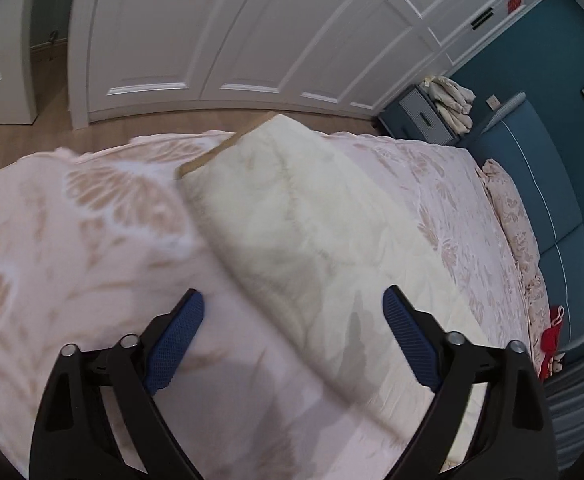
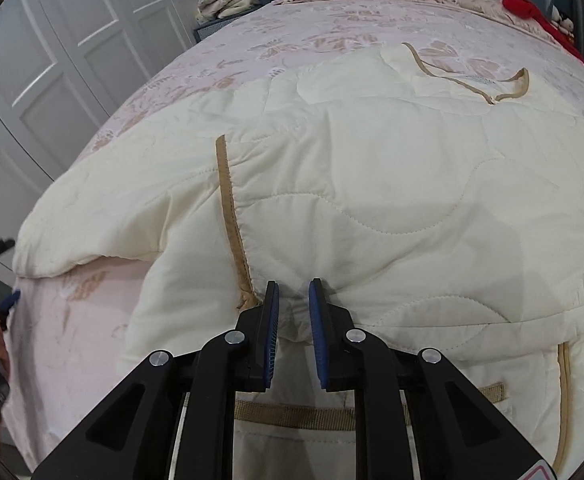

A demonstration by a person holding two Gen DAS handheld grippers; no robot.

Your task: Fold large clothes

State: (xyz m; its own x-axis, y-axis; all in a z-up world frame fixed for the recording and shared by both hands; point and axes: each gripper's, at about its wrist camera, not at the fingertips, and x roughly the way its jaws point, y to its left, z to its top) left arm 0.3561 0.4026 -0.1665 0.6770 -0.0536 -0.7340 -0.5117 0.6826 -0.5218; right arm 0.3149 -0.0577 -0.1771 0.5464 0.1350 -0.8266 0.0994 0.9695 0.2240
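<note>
Right gripper (image 2: 293, 304) is pinching a bunched edge of the cream quilted garment (image 2: 371, 184), which is lying lengthwise up the bed (image 2: 252, 32) ahead of it. Left gripper (image 1: 292, 320) is hovering spread and empty, the garment's sleeve running away just right of centre.
</note>
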